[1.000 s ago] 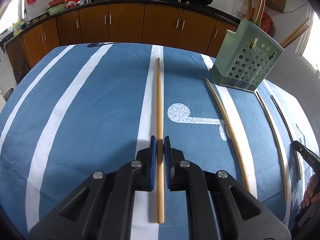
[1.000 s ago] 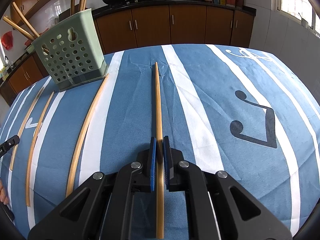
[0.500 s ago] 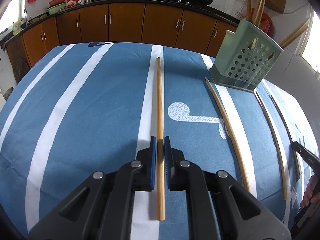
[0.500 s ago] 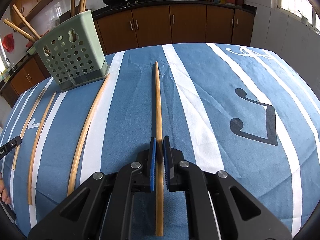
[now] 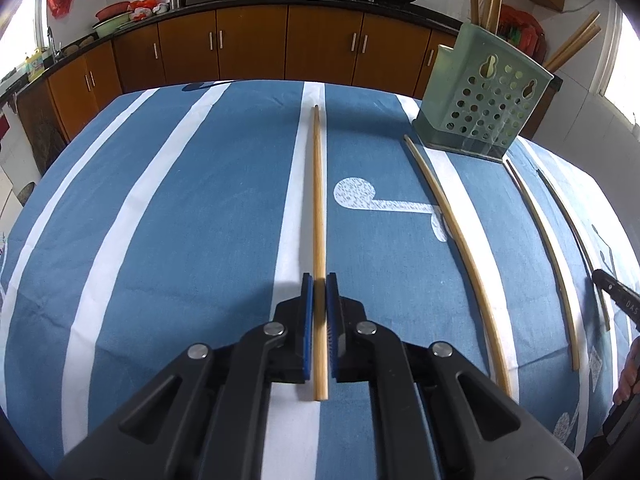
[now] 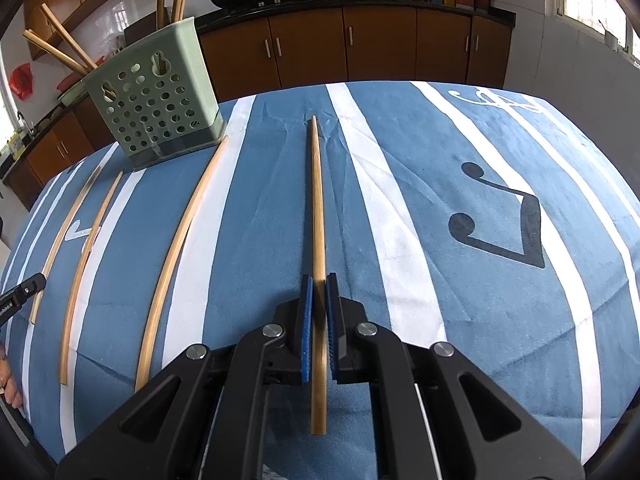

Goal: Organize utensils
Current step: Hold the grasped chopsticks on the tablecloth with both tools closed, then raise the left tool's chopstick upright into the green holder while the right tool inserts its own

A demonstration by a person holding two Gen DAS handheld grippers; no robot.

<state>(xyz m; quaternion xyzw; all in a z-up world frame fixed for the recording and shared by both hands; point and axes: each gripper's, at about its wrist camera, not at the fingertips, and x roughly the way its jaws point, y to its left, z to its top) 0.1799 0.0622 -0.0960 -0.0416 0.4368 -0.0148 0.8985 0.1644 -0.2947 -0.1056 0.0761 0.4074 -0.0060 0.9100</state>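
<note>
Little has changed over the last second: we see both grippers unmoved. The left gripper (image 5: 319, 280) is clamped tight on a long pale wooden chopstick (image 5: 318, 200). The right gripper (image 6: 319, 280) pinches a second tapered wooden chopstick (image 6: 317, 208), which looks slightly raised off the blue-and-white striped cloth tabletop (image 6: 460, 200), though fisheye makes that hard to call. Both grasps look settled, so lifting toward the green perforated plastic utensil holder (image 6: 154, 100) seems next. Three loose chopsticks lie between the grippers.
</note>
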